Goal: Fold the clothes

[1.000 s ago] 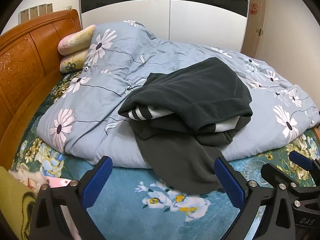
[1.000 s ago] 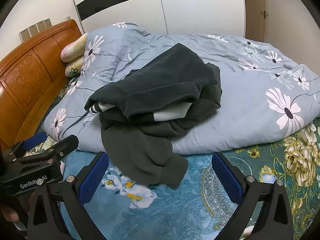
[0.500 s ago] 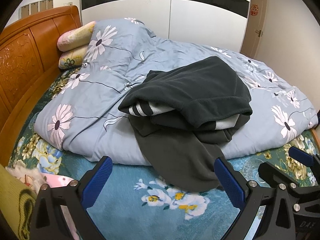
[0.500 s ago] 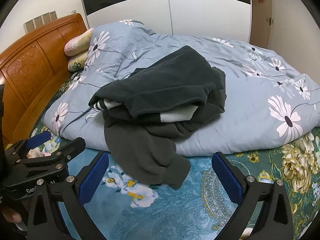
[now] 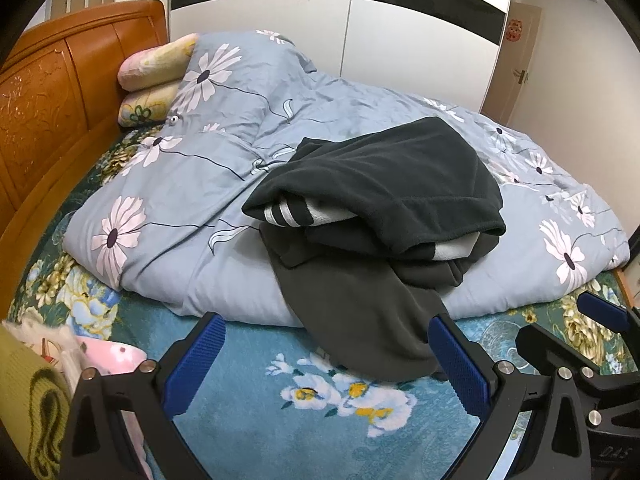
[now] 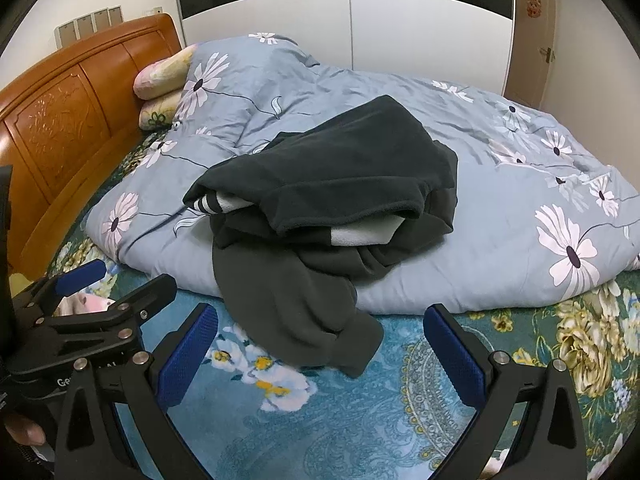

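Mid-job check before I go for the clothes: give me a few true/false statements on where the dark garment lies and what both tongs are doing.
1. The dark garment lies bunched on the blue floral quilt. True.
2. The left tongs grip the garment. False: open, empty.
3. A dark sleeve hangs onto the teal sheet. True.
4. The right tongs are shut. False: open.
5. The garment is neatly folded. False: crumpled.

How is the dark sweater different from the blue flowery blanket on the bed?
The dark sweater is plain charcoal with white stripes peeking out; the blue flowery blanket is pale blue with white daisies. The sweater is much smaller and lies bunched on top of the blanket, which spreads across most of the bed. One part of the sweater hangs down onto the teal bedsheet. Both are soft and rumpled, and neither gripper touches them.
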### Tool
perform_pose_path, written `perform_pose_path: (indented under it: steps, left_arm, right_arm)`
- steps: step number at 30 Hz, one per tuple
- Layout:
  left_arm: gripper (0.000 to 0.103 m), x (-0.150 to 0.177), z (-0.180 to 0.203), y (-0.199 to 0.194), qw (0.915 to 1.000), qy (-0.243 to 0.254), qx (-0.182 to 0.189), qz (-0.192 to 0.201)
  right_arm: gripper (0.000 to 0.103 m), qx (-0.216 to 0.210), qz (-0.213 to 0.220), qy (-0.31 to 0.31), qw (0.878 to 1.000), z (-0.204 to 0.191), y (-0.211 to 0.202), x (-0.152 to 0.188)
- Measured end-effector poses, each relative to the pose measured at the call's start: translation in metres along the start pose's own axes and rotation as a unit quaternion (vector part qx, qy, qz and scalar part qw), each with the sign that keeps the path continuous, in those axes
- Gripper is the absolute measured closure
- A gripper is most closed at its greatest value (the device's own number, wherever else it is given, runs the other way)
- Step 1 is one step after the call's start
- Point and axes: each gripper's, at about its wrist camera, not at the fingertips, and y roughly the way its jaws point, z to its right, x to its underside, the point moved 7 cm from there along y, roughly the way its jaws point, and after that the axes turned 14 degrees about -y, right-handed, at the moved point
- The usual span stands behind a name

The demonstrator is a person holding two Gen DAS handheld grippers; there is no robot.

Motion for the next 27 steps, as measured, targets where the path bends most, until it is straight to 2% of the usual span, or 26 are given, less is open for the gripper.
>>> perform_pose_path:
  steps: [17,27]
  left_arm:
    - [0.000,0.001,-0.013,0.008,0.9994,-0.023,0.023,-0.012]
    - [0.000,0.000,-0.014,0.016,0.9994,-0.024,0.022,-0.016]
  right_arm:
    - [0.000,0.023,-0.018,-0.021,0.999,-0.013,0.003,-0.003]
    - [0.000,0.022,-0.020,-0.021,0.999,-0.011,0.009,-0.003]
